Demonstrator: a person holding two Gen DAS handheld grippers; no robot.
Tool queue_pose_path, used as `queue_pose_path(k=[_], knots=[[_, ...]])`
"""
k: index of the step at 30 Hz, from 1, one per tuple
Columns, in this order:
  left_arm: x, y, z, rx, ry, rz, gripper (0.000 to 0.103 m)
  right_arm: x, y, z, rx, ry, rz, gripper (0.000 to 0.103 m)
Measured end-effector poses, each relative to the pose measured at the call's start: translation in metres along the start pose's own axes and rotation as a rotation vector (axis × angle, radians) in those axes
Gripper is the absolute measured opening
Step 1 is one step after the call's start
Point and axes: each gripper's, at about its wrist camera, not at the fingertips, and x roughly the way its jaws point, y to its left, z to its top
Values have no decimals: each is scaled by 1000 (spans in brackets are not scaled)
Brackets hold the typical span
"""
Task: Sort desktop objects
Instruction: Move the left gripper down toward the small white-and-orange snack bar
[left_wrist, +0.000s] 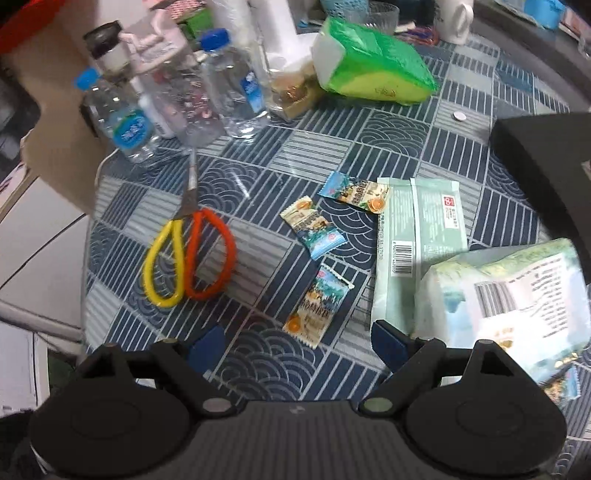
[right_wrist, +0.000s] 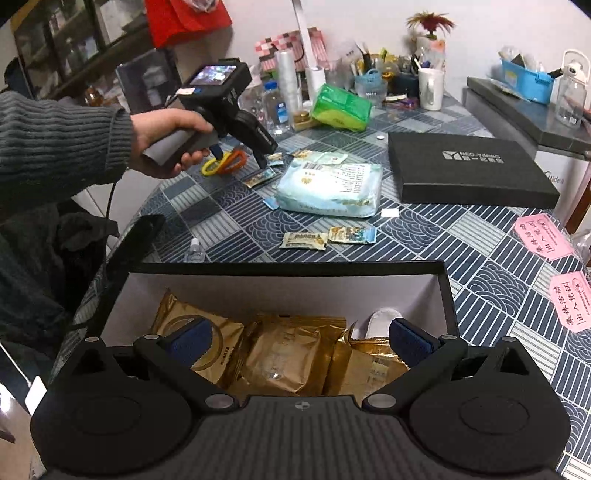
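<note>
My left gripper (left_wrist: 299, 345) is open and empty, hovering over the patterned table just short of a small snack packet (left_wrist: 317, 304). Two more snack packets (left_wrist: 313, 227) lie beyond it, and scissors with yellow and orange handles (left_wrist: 190, 243) lie to the left. The left gripper also shows in the right wrist view (right_wrist: 240, 157), held by a hand. My right gripper (right_wrist: 295, 339) is open and empty above an open black box (right_wrist: 295, 267) holding gold packets (right_wrist: 284, 358). Two snack packets (right_wrist: 327, 238) lie just beyond the box.
A pale tissue pack (right_wrist: 330, 186) and flat green pouches (left_wrist: 417, 236) lie mid-table. A black box lid (right_wrist: 469, 168) lies at right. Water bottles (left_wrist: 236, 92), a green pack (left_wrist: 373, 62), cups and clutter stand at the back. Pink cards (right_wrist: 543, 236) lie at right.
</note>
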Motion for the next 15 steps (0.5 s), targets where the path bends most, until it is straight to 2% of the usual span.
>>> queue_pose_path(k=[6, 9, 12, 15], knots=[[19, 5, 6, -16, -10, -54, 103, 12, 4, 0, 0, 25, -2, 103], [29, 7, 7, -23, 0, -59, 95, 12, 7, 0, -14, 21, -7, 103], [37, 9, 7, -37, 7, -70, 80, 12, 9, 1, -23, 19, -13, 103], [42, 10, 7, -49, 5, -88, 76, 12, 9, 1, -17, 20, -12, 103]])
